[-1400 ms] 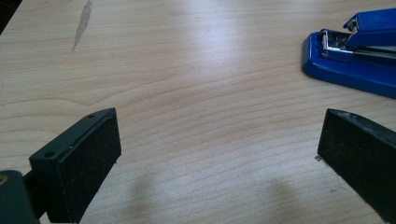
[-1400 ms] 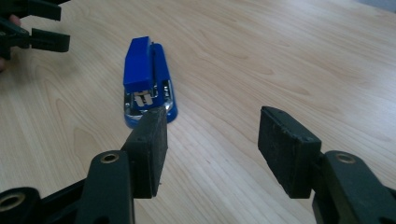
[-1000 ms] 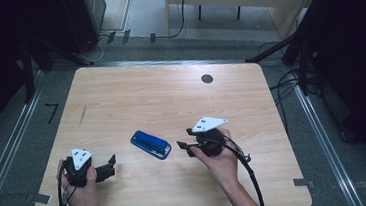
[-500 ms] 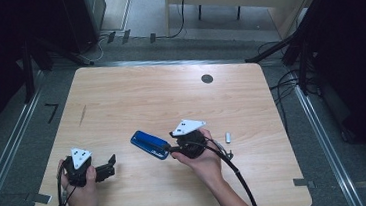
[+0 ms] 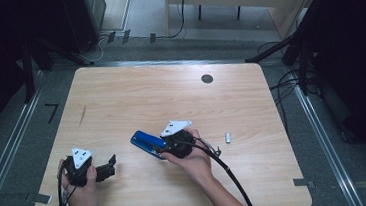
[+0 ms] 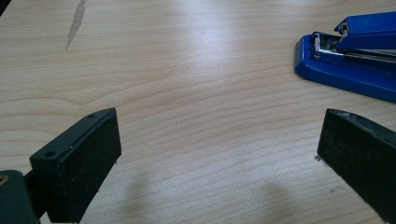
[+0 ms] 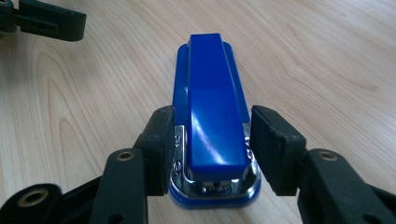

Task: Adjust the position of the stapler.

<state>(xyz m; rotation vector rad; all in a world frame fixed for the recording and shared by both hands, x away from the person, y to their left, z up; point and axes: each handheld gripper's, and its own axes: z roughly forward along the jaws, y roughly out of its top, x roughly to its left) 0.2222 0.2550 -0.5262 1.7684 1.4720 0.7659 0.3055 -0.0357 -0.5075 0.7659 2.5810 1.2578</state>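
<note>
A: Since the earlier pic, right claw [image 5: 160, 146] has slid left across the desk [image 5: 135, 94] and now sits at the blue stapler [image 5: 145, 142]. Its jaws have just been closing, w/ the stapler's back end between them.

B: Gripping yet?

A: Hard to call it a grip. In the right gripper view the right claw [image 7: 210, 154] straddles the stapler [image 7: 212, 116]; the jaw at left looks right up against the chrome base, the other stands just off the blue top w/ a thin gap. So jaws partly closed around it, not clearly pressing.

B: Where's the stapler?

A: Flat on the desk, roughly mid-width, nearer the front edge than the back. Top arm down, long axis pointing away from the right claw.

B: Left side?

A: Left claw [image 5: 107, 166] near the front-left corner, hand hasn't shifted. Jaws wide apart, nothing between them but bare wood in the left gripper view [image 6: 219, 158]; stapler [image 6: 348, 56] shows off at the upper right there, well apart.

B: Anything else?

A: Small white cylinder [image 5: 227, 137] lying right of the right hand, apart from it. Dark round hole [image 5: 207, 79] near the back edge.
</note>
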